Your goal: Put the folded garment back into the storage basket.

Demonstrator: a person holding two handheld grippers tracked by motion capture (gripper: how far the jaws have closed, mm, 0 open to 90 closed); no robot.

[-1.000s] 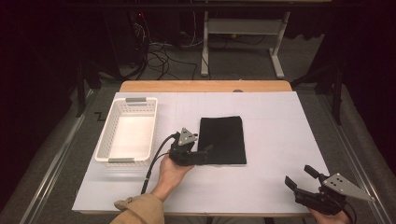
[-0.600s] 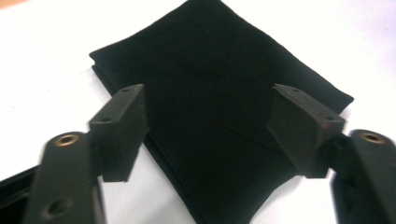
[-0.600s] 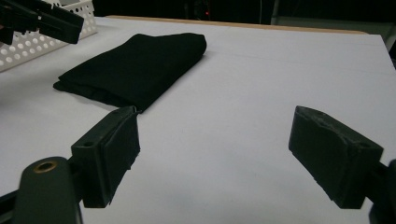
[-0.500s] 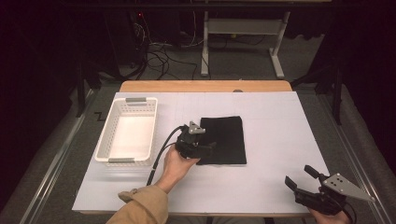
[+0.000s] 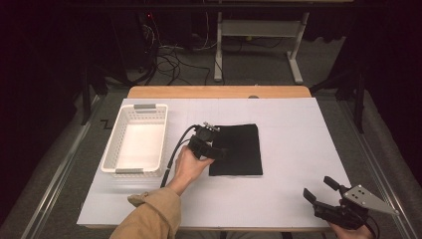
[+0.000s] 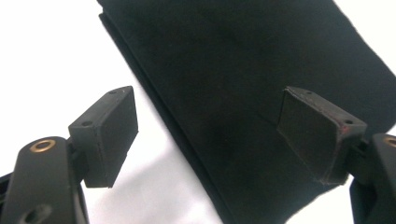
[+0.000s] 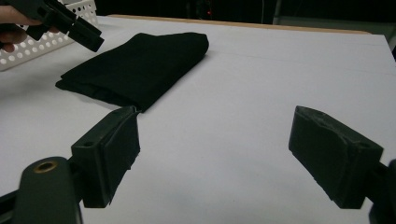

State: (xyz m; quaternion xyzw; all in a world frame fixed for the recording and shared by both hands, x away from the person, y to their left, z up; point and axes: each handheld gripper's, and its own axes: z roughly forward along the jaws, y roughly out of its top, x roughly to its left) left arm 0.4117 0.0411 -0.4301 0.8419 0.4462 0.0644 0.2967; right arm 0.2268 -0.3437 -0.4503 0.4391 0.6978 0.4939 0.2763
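Left tongs (image 5: pixel 219 152) are hovering wide open over the near-left edge of the folded black cloth (image 5: pixel 238 148), one pad above the fabric and the other above the bare white tabletop (image 5: pixel 298 149), gripping nothing. Right tongs (image 5: pixel 318 191) are waiting at the tabletop's near right corner, well apart from the cloth, jaws spread wide and empty. A white perforated basket (image 5: pixel 134 140) is sitting just beyond the left tongs' hand (image 5: pixel 188 167), on the side away from the cloth.

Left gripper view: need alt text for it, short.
An open left gripper hangs close above the edge of a folded black cloth lying on a white table. One pad is over the bare table, the other pad over the cloth, neither visibly touching it.
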